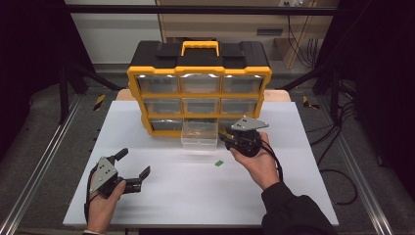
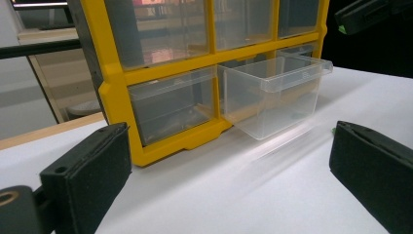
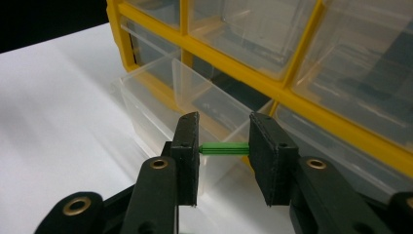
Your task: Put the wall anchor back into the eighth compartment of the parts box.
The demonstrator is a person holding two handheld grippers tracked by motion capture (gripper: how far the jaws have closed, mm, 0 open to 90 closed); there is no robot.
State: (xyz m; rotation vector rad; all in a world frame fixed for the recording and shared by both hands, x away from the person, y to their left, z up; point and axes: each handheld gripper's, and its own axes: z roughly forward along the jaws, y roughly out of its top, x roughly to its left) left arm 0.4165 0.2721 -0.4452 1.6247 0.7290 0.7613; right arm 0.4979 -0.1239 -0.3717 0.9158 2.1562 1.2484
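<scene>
A green plug (image 3: 224,148), short and ribbed, is clamped end to end between the two pads of the right hand-held gripper (image 3: 223,158). It lies crosswise between them, level, and hangs just above the near right corner of the open drawer (image 3: 160,102). In the high view the right hand-held gripper (image 1: 229,138) sits at the drawer's right front edge, off the desk (image 1: 161,200), with the hand (image 1: 259,164) behind it.

The drawer (image 1: 199,134) is clear plastic, pulled out of the middle slot in the bottom row of the cabinet (image 1: 199,73). In the left gripper view the drawer (image 2: 272,92) stands well out from the cabinet's (image 2: 112,83) front; what lies in it is too faint to tell.

A second green piece (image 1: 219,163) lies on the desk just in front of the drawer, near the right hand.

The cabinet is yellow-framed with a black top and a yellow handle (image 1: 199,47), and has three rows of three clear drawers. It stands at the far middle of the white desk.

The left hand-held gripper (image 1: 133,169) rests low at the near left of the desk, well apart from the drawer, its jaws spread wide with nothing between them. In its own view the left hand-held gripper (image 2: 229,165) points at the cabinet's lower left corner and the drawer, both pads standing off the white desk (image 2: 234,195)
</scene>
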